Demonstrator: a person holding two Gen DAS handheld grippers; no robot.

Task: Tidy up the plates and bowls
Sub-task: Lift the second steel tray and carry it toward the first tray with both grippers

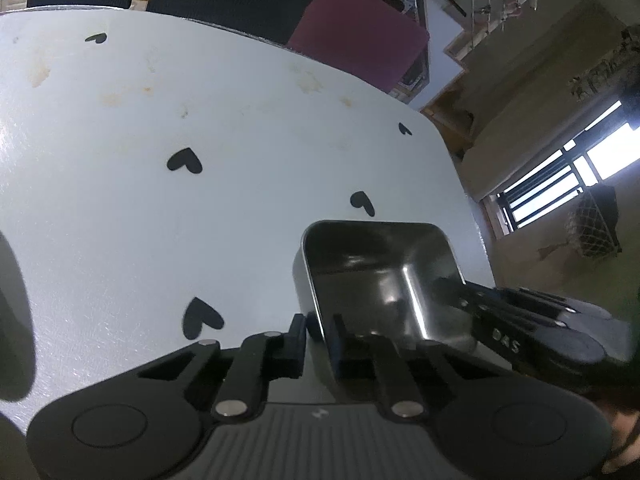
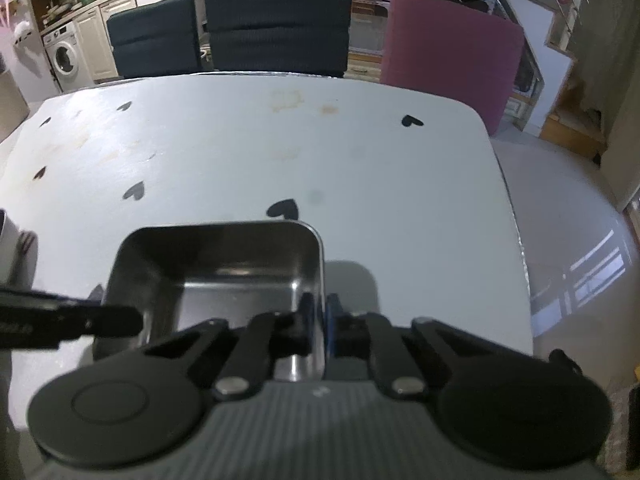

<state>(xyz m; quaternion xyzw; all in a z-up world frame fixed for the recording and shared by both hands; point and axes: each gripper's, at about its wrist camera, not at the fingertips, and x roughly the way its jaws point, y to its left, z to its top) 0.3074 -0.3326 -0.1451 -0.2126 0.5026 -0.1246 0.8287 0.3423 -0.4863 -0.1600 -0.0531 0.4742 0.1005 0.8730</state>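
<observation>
A: Where was the tin (image 1: 372, 276)?

B: Right in front of both tools, just above the tabletop (image 1: 160, 220) near its right edge, w/ a shadow under it. Square steel tin, nothing inside.

A: Left tool (image 1: 318, 330)?

B: Pinched narrow on the tin's left wall, one finger outside, one inside. Holding it.

A: Right tool (image 2: 316, 316)?

B: Same on the opp. side: clamped on the right wall, inner finger in the tin, outer pad blue. From the left cam it reached in from the right onto the far-right rim (image 1: 500, 312).

A: Anything else near?

B: Black hearts (image 2: 285, 209) printed on the tabletop, one just beyond the tin. Brownish stains further out. Dark chairs (image 2: 276, 28) and a maroon one (image 2: 448, 60) past the far edge. Blurry object at the left edge of the left cam, can't tell what.
</observation>
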